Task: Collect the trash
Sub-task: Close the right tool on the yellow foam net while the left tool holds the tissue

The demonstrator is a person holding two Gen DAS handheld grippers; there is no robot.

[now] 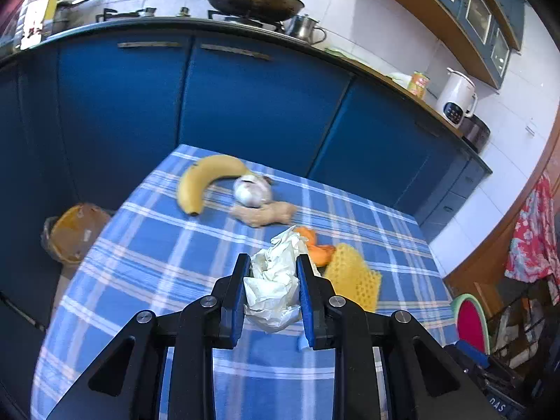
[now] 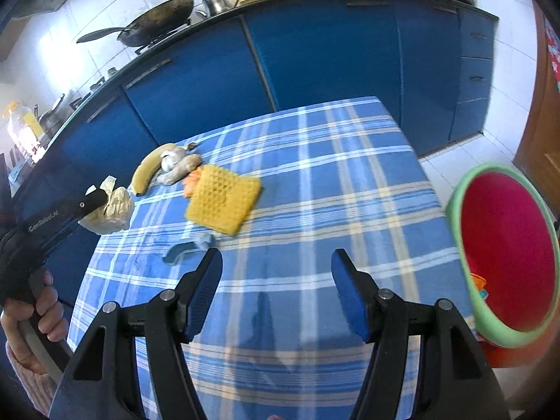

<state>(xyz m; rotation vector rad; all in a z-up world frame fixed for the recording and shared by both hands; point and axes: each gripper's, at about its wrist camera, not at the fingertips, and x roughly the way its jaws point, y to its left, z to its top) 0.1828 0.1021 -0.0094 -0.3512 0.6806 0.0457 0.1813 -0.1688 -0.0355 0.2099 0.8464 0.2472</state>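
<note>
My left gripper (image 1: 273, 262) is shut on a crumpled white tissue (image 1: 274, 287) and holds it above the blue checked tablecloth (image 1: 157, 262). In the right wrist view the left gripper (image 2: 96, 197) shows at the table's left edge with the tissue (image 2: 112, 210) in it. My right gripper (image 2: 276, 259) is open and empty over the table's near part. A yellow foam net (image 2: 224, 201) and orange peel (image 2: 190, 183) lie on the cloth. A red bin with a green rim (image 2: 507, 252) stands to the right of the table.
A banana (image 1: 206, 180), a garlic bulb (image 1: 252, 190) and ginger (image 1: 266, 214) lie at the far side of the table. A small blue scrap (image 2: 189, 248) lies near my right fingers. A lined bin (image 1: 71, 232) stands on the floor left. Blue cabinets (image 1: 245, 105) run behind.
</note>
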